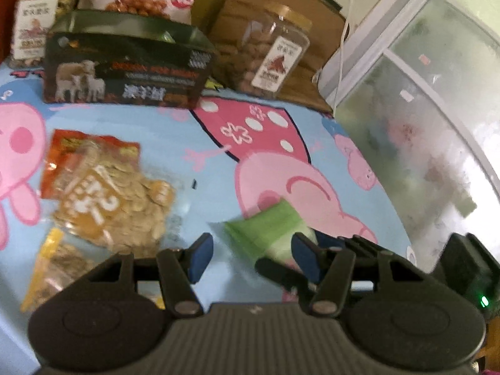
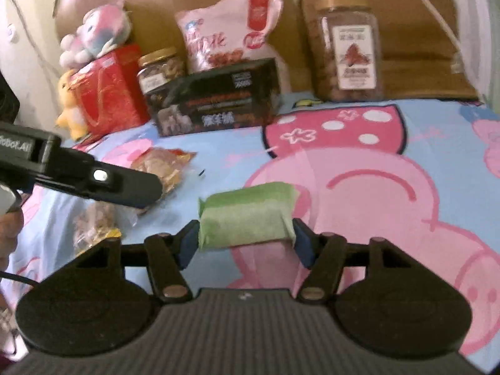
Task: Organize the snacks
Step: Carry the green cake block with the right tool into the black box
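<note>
A green snack packet [image 2: 247, 215] sits between the blue pads of my right gripper [image 2: 247, 240], which is shut on it above the cartoon bedsheet. In the left wrist view the same packet [image 1: 268, 228] shows ahead and right of my left gripper [image 1: 253, 256], which is open and empty. A bag of pale seeds [image 1: 115, 200] and a smaller yellow-edged bag [image 1: 53, 268] lie to its left. My left gripper's body [image 2: 93, 178] shows at the left of the right wrist view.
At the back stand a dark box with sheep [image 1: 125, 72], a pink snack bag [image 2: 231, 28], two clear jars [image 2: 347, 50] [image 2: 159, 68], a red box [image 2: 109, 93], plush toys [image 2: 97, 31] and a brown cushion [image 1: 281, 15]. A window [image 1: 437, 125] is at right.
</note>
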Available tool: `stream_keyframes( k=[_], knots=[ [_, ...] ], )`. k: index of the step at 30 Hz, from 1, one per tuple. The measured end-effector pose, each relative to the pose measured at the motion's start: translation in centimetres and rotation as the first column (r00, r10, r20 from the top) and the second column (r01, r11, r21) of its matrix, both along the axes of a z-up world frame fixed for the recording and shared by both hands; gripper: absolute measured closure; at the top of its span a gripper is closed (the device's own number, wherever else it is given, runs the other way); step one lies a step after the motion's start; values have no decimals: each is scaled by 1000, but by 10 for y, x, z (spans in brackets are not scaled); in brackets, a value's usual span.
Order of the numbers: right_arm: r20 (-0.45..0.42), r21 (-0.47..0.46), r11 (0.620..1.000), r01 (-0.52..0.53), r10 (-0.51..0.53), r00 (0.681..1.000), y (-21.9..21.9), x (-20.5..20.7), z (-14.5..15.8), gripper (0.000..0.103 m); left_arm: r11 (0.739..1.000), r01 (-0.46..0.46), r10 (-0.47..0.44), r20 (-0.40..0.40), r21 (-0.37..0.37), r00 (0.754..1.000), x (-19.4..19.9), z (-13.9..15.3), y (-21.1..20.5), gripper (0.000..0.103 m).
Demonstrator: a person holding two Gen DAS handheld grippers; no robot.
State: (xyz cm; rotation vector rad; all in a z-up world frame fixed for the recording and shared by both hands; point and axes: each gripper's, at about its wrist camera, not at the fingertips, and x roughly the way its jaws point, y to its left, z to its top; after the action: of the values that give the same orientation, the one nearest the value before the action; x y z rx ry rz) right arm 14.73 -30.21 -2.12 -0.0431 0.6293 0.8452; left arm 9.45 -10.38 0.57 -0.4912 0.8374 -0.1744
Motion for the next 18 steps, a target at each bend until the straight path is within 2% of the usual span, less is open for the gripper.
stream_keyframes(
  k=[2, 3, 7, 9, 11, 13, 14, 15, 16, 18],
  knots=[
    [4, -2, 999, -42, 42, 999, -3, -5, 2, 16, 1000, 5, -5, -17, -6, 1000, 4, -4, -4, 46],
    [9, 4, 999, -53, 53, 999, -8, -6, 3, 14, 1000, 8, -9, -22, -14, 1000, 5, -6, -5, 46],
    [32, 3, 996, -87, 87, 996, -23, -1, 7, 14, 998, 18, -21, -54, -55, 998, 12, -14, -9, 46],
    [40, -38, 994, -103, 105, 994, -21, 0, 4, 14, 998, 16, -19, -52, -66, 998, 15, -17, -11, 46],
    [78, -93, 988, -122, 129, 989, -11, -6, -4, 13, 998, 21, -24, -47, -61, 999, 18, -18, -14, 53],
    [151, -142, 981, -130, 151, 977, 0, -17, -10, 17, 998, 28, -31, -52, -48, 998, 20, -19, -17, 62],
    [189, -154, 979, -135, 163, 968, 4, -23, -10, 32, 999, 22, -23, -43, -24, 999, 19, -17, -18, 62],
    [199, -160, 981, -111, 142, 970, 7, -24, -9, 39, 1000, 25, -25, -37, -8, 999, 18, -15, -17, 63],
    [192, -152, 983, -106, 135, 972, 8, -22, -8, 41, 1000, 27, -27, -27, -2, 999, 16, -11, -15, 70],
    [189, -133, 987, -92, 117, 975, 8, -18, -5, 44, 999, 31, -31, 6, -16, 1000, 12, 0, -9, 72]
  ],
)
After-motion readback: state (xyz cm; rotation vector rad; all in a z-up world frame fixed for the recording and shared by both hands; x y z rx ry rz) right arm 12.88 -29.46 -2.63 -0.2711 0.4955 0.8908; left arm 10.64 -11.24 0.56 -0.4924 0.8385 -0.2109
